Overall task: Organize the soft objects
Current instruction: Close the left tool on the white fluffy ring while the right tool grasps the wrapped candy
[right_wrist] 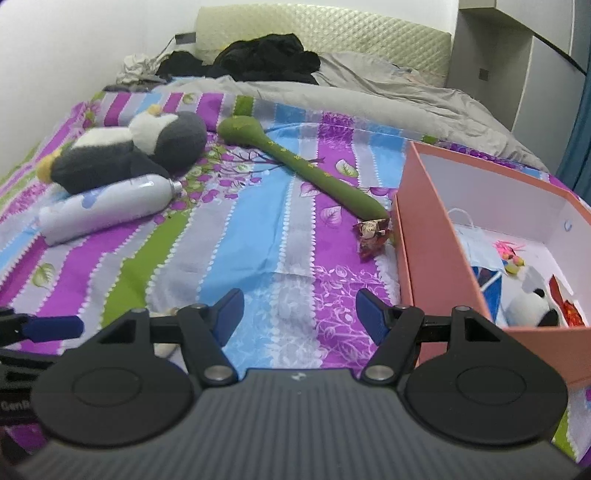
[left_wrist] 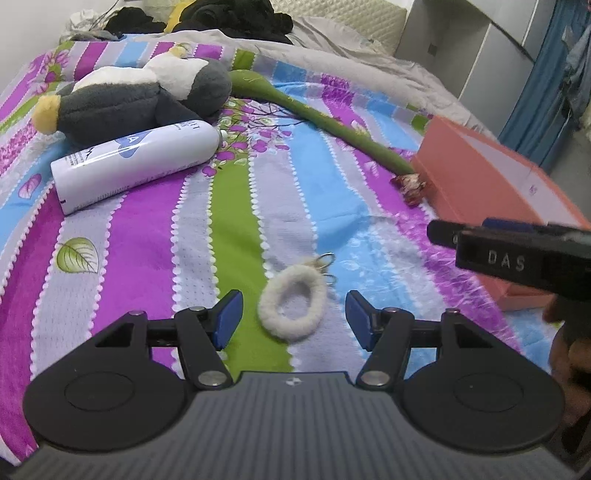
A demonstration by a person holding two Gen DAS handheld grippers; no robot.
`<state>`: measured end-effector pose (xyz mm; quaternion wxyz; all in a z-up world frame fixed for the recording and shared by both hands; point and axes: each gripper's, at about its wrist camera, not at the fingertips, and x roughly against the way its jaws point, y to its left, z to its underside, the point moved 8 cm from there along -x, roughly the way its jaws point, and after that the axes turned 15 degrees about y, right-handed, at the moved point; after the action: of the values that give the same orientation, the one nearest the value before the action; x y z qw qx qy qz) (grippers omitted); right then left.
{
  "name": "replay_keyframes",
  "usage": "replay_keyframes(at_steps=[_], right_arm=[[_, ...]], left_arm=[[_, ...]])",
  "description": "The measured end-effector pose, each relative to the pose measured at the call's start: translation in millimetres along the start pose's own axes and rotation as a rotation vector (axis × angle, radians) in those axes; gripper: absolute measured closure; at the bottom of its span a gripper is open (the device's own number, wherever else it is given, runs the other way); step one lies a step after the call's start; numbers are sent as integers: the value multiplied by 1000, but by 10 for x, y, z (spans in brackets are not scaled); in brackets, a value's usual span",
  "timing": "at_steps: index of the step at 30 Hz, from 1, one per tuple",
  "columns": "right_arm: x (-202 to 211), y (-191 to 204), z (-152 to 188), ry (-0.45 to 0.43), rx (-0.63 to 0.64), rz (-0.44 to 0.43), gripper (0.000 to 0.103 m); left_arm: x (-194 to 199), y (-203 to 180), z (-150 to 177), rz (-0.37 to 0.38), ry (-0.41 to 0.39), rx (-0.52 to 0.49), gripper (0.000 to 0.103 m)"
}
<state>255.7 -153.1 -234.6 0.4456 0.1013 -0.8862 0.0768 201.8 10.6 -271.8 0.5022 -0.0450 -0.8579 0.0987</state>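
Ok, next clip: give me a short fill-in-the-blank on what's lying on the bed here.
1. The fluffy white ring lies between the open left ___.
2. The white bottle lies on its ___.
3. The penguin plush lies just behind the white ___.
4. The pink box already holds a small ___ plush.

Missing words: tongs; side; bottle; panda

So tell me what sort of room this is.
Very likely a bedroom: a bed with a striped sheet, a padded headboard, rumpled grey duvet, and a wardrobe beside it.
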Motion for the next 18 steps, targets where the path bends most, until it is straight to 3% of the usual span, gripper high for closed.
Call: replay_keyframes(at_steps=[9, 18], right_arm=[[-438, -47, -219, 5, 50, 63, 39], [-952, -197, -512, 3, 93, 218, 44]], left_arm=[[-356, 49, -39, -62, 33, -75, 36], [-574, -18, -62, -86, 25, -157, 38]])
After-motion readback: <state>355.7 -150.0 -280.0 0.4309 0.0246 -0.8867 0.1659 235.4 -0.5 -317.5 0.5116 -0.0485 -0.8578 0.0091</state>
